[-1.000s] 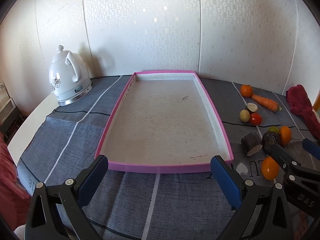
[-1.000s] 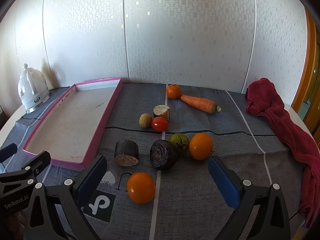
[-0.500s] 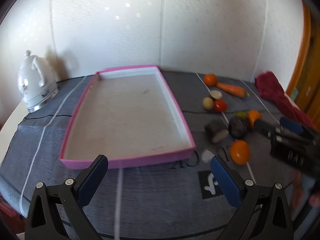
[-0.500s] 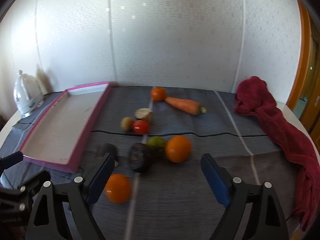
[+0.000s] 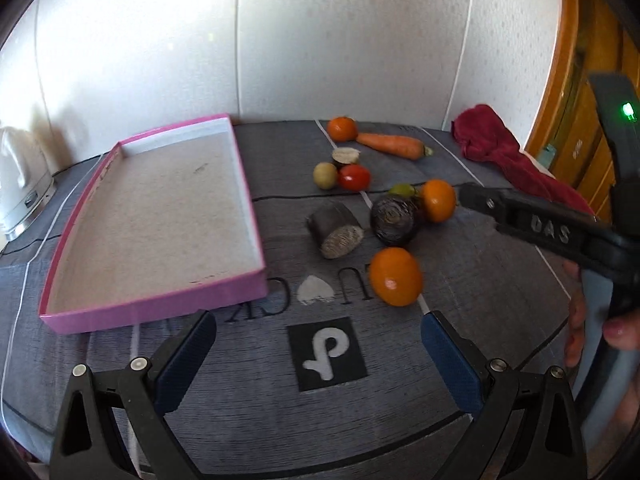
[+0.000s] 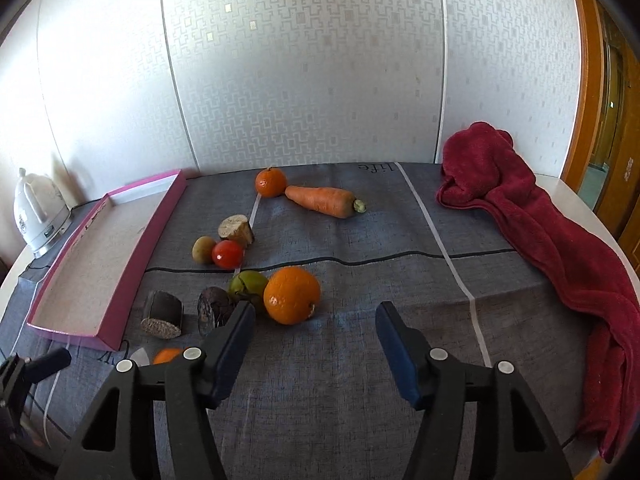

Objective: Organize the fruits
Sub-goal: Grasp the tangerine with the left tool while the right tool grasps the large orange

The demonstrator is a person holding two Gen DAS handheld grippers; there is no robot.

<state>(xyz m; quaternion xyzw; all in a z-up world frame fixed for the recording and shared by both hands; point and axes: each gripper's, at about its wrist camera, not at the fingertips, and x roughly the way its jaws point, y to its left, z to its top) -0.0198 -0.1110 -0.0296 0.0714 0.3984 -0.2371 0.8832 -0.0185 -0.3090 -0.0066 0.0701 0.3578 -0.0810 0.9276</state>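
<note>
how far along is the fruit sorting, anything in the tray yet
Nothing is done: the pink tray holds nothing. In hand: nothing either; the left tongs stand open over bare cloth, and the right tongs are closing near the big orange without touching it. All the produce, carrot included, still lies on the cloth.

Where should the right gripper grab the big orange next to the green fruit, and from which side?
Across its widest middle, coming in from the near, open side. The orange is round and touches the green fruit on its left, so put one pad on its free right flank. The right gripper is closing, nothing between its pads.
</note>
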